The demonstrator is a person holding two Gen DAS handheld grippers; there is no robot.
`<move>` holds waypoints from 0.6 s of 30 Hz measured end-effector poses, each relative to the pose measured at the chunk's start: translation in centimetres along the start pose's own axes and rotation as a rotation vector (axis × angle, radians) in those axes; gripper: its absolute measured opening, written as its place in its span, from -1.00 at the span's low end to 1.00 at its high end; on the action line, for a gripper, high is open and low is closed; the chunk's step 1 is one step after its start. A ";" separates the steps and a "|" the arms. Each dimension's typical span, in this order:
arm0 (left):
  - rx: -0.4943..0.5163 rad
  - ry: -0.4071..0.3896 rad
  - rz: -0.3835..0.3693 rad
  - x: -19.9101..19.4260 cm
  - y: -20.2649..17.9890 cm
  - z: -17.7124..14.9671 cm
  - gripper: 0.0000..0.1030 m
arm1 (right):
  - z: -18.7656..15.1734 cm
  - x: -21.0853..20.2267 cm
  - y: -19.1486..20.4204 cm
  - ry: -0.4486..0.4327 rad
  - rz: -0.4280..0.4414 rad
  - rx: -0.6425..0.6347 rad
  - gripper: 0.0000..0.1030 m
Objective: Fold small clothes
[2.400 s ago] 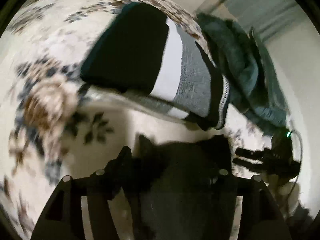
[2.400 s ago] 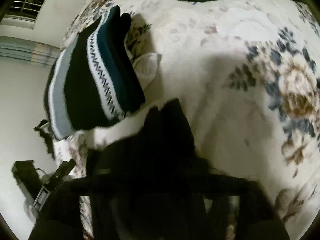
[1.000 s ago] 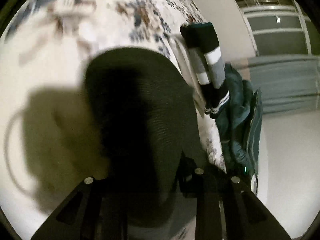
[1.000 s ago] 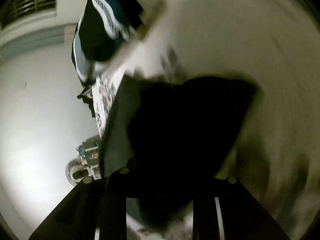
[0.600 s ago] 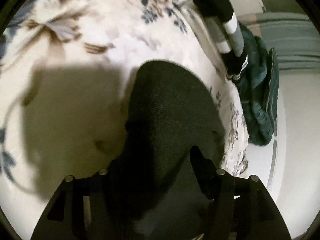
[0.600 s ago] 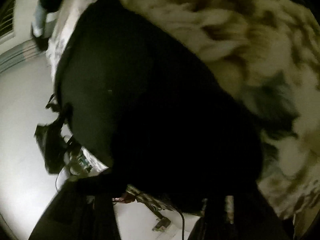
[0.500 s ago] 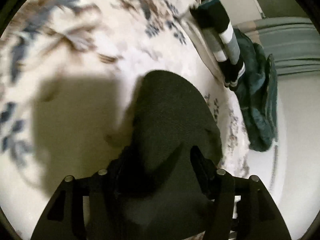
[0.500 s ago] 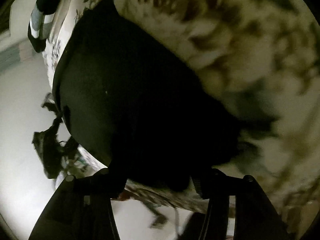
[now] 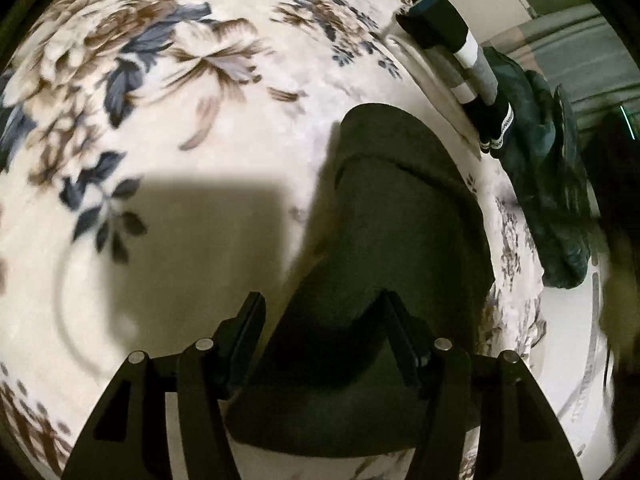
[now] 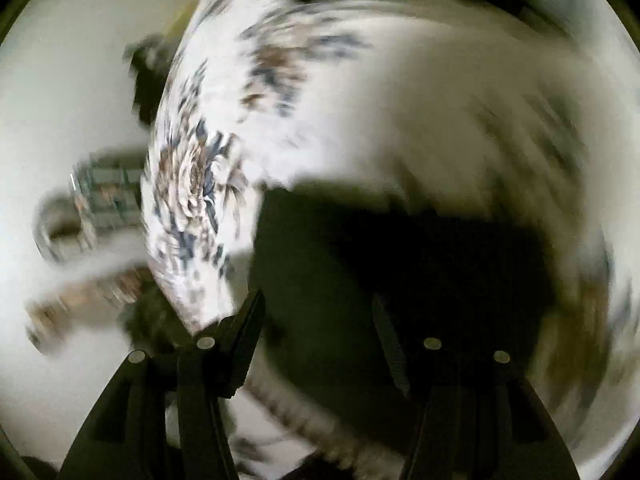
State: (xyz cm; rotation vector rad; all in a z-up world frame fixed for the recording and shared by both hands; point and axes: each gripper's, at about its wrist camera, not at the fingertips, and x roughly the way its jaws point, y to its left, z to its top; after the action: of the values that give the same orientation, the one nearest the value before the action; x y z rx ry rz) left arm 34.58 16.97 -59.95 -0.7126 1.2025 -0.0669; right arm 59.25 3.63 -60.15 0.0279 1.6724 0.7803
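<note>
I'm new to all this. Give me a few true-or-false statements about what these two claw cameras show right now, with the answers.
1. The dark knitted garment lies on a floral cream blanket. True.
2. The left claw is clamped shut. False: its fingers stand apart, with the garment's edge between them.
3. A striped black, white and grey folded garment lies beyond the dark one. True.
4. The right wrist view is sharp. False: it is smeared with blur.
5. The teal crumpled cloth sits in the blanket's middle. False: it is at the edge.

One dark garment (image 9: 400, 216), one striped folded garment (image 9: 460, 56), one teal garment (image 9: 548, 168).
</note>
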 end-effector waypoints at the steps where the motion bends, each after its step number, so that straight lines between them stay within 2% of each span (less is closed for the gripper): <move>1: 0.013 0.004 -0.001 -0.1 -0.1 -0.1 0.12 | 2.5 1.8 1.1 0.041 -0.020 -0.041 0.13; 2: 0.023 0.005 -0.002 0.0 -0.2 -0.1 0.12 | 4.2 3.2 2.3 0.077 -0.032 -0.062 0.13; 3: 0.032 0.005 -0.001 0.0 -0.2 -0.1 0.12 | 4.1 5.0 2.0 0.148 -0.046 -0.092 0.13; 4: 0.037 0.008 -0.003 0.1 -0.2 -0.1 0.12 | 5.3 6.7 2.5 0.208 -0.066 -0.118 0.04; 5: 0.037 0.012 -0.007 0.2 -0.1 0.0 0.12 | 5.6 7.7 2.8 0.229 -0.083 -0.135 -0.20; 6: 0.035 0.016 -0.010 0.4 0.0 0.0 0.12 | 5.5 8.1 3.3 0.244 -0.103 -0.167 -0.81; 8: 0.035 0.025 -0.012 0.6 0.3 0.0 0.12 | 5.8 8.0 3.2 0.210 -0.130 -0.141 -0.85; 9: 0.036 0.029 -0.013 0.7 0.5 -0.1 0.12 | 6.5 7.9 3.0 0.177 -0.138 -0.117 -0.98; 10: 0.035 0.032 -0.015 0.7 0.6 -0.2 0.12 | 7.5 7.7 2.6 0.120 -0.154 -0.087 -1.00; 11: 0.035 0.043 -0.017 0.8 0.8 -0.3 0.12 | 8.0 7.5 2.3 0.092 -0.150 -0.066 -1.00; 13: 0.031 0.054 -0.016 0.6 1.0 -0.4 0.12 | 8.8 6.8 2.0 0.102 -0.001 -0.015 -1.00; 15: 0.041 0.048 -0.004 -0.3 1.0 -0.6 0.12 | 7.8 4.7 1.5 0.084 0.036 -0.003 -0.94; 17: 0.065 0.028 0.042 -2.1 1.2 -1.0 0.12 | 5.5 1.5 0.1 0.061 0.043 0.012 -0.48; 18: 0.071 0.015 0.064 -2.8 1.4 -1.1 0.12 | 3.7 -0.7 -1.3 0.017 0.038 0.034 0.07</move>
State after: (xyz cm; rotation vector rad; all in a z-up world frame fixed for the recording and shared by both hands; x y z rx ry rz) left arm 32.10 18.72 -58.56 -0.6114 1.2302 -0.0612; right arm 63.22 4.11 -60.33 0.0770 1.7052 0.7829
